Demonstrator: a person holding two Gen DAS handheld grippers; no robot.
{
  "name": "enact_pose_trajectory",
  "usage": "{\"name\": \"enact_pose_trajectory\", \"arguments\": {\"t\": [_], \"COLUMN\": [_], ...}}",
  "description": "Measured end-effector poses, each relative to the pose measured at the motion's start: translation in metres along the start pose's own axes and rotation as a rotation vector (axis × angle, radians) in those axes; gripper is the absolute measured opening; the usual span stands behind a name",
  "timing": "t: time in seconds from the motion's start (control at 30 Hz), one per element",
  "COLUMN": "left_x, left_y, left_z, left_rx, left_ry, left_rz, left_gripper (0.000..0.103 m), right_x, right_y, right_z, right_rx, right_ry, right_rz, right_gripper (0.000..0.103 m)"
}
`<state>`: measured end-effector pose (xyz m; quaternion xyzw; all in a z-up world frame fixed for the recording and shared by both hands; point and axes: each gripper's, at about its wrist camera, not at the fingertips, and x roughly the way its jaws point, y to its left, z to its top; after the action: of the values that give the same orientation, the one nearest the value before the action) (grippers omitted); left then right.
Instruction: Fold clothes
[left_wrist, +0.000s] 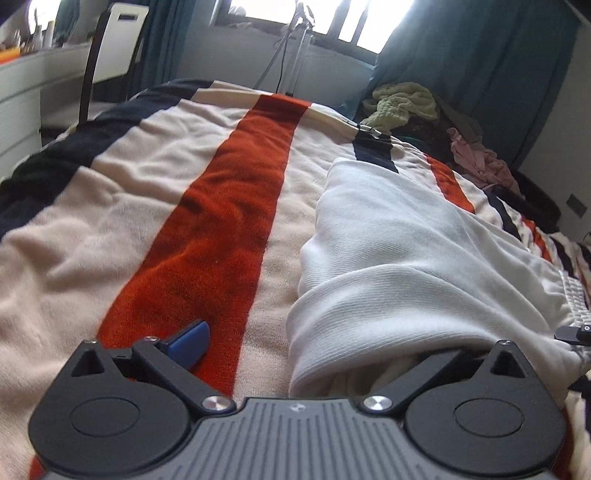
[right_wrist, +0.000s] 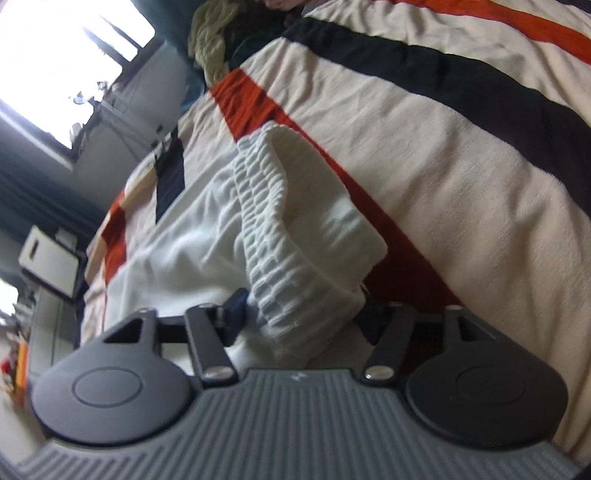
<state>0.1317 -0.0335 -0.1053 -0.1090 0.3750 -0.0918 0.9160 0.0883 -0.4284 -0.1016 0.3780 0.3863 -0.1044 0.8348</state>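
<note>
On the striped blanket, well short of its far edge, we stand our left gripper and right gripper wide around the white garment, clamping nothing; its loose elastic waistband could slump and spoil the fold.

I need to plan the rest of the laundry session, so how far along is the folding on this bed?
Done: little that shows; the white garment lies lengthwise on the striped blanket, apparently doubled over. In hand: its ribbed waistband sits between the wide-set jaws of the right gripper; a fold drapes over one side of the left gripper. Left: finishing this piece, then the heap of clothes at the bed's far end.
</note>
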Motion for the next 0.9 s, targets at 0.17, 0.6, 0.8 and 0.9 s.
{"name": "enact_pose_trajectory", "arguments": {"t": [0.17, 0.6, 0.8, 0.9], "left_x": [-0.001, -0.039, 0.015, 0.022], "left_y": [0.006, 0.076, 0.081, 0.062], "left_z": [0.008, 0.045, 0.037, 0.034], "left_rx": [-0.019, -0.342, -0.475, -0.39], "left_ry": [0.081, 0.176, 0.281, 0.318], "left_rz": [-0.034, -0.352, -0.434, -0.442], "left_gripper": [0.102, 0.103, 0.1, 0.1], "right_x": [-0.001, 0.027, 0.019, 0.033], "right_y": [-0.014, -0.007, 0.004, 0.01], "right_z": [0.012, 0.012, 0.012, 0.006], "right_rx": [-0.05, -0.051, -0.086, -0.154], "right_ry": [0.128, 0.197, 0.138, 0.212], "right_rz": [0.107, 0.207, 0.316, 0.216], "right_gripper": [0.085, 0.088, 0.088, 0.082]}}
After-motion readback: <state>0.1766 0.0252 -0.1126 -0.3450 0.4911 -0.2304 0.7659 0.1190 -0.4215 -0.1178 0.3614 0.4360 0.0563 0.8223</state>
